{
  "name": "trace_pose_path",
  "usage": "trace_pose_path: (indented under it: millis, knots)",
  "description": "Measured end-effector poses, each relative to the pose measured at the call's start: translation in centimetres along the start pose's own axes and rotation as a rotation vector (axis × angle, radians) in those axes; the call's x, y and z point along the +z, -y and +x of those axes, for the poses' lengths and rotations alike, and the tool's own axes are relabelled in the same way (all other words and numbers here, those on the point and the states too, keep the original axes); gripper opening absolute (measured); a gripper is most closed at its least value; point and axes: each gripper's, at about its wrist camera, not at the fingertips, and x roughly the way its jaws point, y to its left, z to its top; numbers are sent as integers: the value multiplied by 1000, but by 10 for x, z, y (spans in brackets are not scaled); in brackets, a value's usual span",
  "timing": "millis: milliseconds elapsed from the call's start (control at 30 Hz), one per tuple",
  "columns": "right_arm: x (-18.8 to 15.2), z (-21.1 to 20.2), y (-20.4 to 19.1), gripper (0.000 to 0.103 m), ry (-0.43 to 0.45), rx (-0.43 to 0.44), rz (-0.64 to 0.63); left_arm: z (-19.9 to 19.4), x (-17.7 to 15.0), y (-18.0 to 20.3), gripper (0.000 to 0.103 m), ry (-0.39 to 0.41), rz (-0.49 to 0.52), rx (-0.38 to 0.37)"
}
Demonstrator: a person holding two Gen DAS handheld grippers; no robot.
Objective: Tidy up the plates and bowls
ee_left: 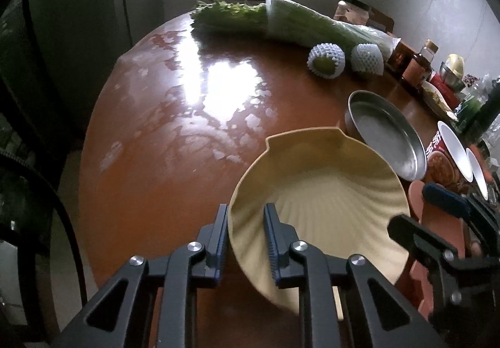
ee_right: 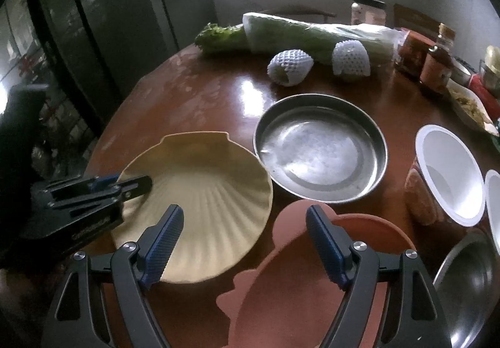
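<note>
A cream shell-shaped plate (ee_left: 328,191) lies on the brown round table (ee_left: 175,135). My left gripper (ee_left: 245,223) is shut on its near left rim, one finger inside the plate and one outside. In the right wrist view the same plate (ee_right: 212,191) sits lower left, with the left gripper (ee_right: 137,184) clamped on its left edge. My right gripper (ee_right: 245,220) stands open and holds nothing, its fingers spanning the cream plate's right edge and a terracotta plate (ee_right: 312,285) just below. A steel dish (ee_right: 322,148) sits right of the cream plate.
Two white paper bowls (ee_right: 450,173) and a steel bowl (ee_right: 468,285) stand at the right. Two fruits in foam nets (ee_right: 290,67), wrapped cabbage (ee_right: 312,32), greens and several bottles and jars (ee_right: 434,63) line the far side. A dark cabinet stands left.
</note>
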Motion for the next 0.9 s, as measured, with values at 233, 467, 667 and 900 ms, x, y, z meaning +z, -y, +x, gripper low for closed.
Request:
trace_pose_path:
  millis: [233, 467, 667, 900]
  knots:
    - [7, 11, -9, 78, -3, 12, -30, -9, -11, -16, 22, 6, -40, 9]
    - [8, 33, -22, 50, -77, 93, -54, -15, -18, -25, 22, 8, -65, 11]
    - [2, 39, -33, 32, -93, 124, -89, -22, -29, -24, 22, 6, -69, 17]
    - [6, 42, -38, 32, -103, 102, -126, -32, -45, -16, 22, 3, -67, 11]
